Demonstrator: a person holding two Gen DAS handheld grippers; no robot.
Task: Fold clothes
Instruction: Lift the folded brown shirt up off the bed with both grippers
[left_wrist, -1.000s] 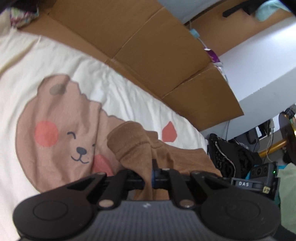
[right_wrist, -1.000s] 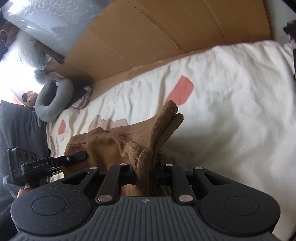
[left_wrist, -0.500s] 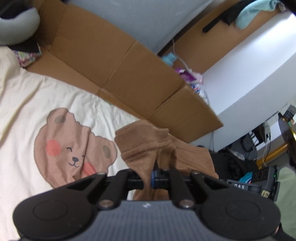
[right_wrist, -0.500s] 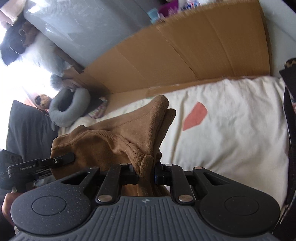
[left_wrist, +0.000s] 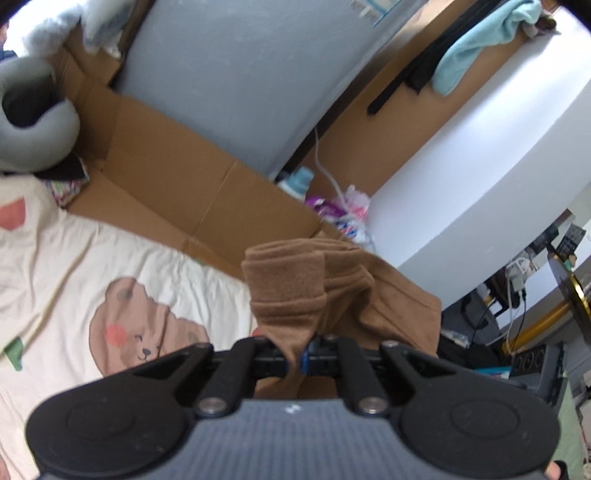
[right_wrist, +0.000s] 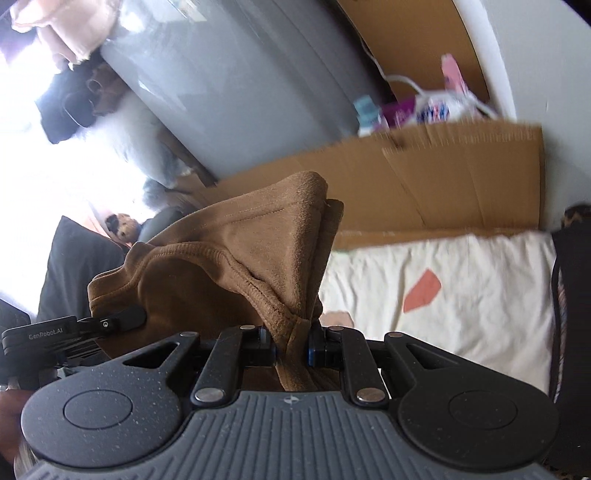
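Left gripper (left_wrist: 294, 356): clenched on a pinch of the brown garment (left_wrist: 288, 295), jaws nearly together with a thin fold of cloth between them. Right gripper (right_wrist: 291, 349): likewise clenched on the same garment (right_wrist: 236, 258), on a thicker bunch that includes a stitched hem. The cloth stands up ahead of each claw and drapes away toward the other one; in the right wrist view the left gripper (right_wrist: 110, 323) shows just to the left, its fingers biting the garment's far edge.

Judgement: two grips on separate points of one edge suggest the garment is held up off the bed so that it hangs open and can be laid flat for a first fold. No fold looks made yet.

Below and beyond the claws lies a cream bedsheet (left_wrist: 55, 266) printed with a bear (left_wrist: 144, 328) and red patches, slightly creased. Past it, flattened cardboard (left_wrist: 177, 177) leans against a grey wall panel (left_wrist: 236, 88). A grey neck pillow (left_wrist: 40, 147) sits to the far left of the left claw; a white cabinet (left_wrist: 480, 177) with a teal towel (left_wrist: 476, 48) stands to its right. Cables and clutter crowd the right edge.
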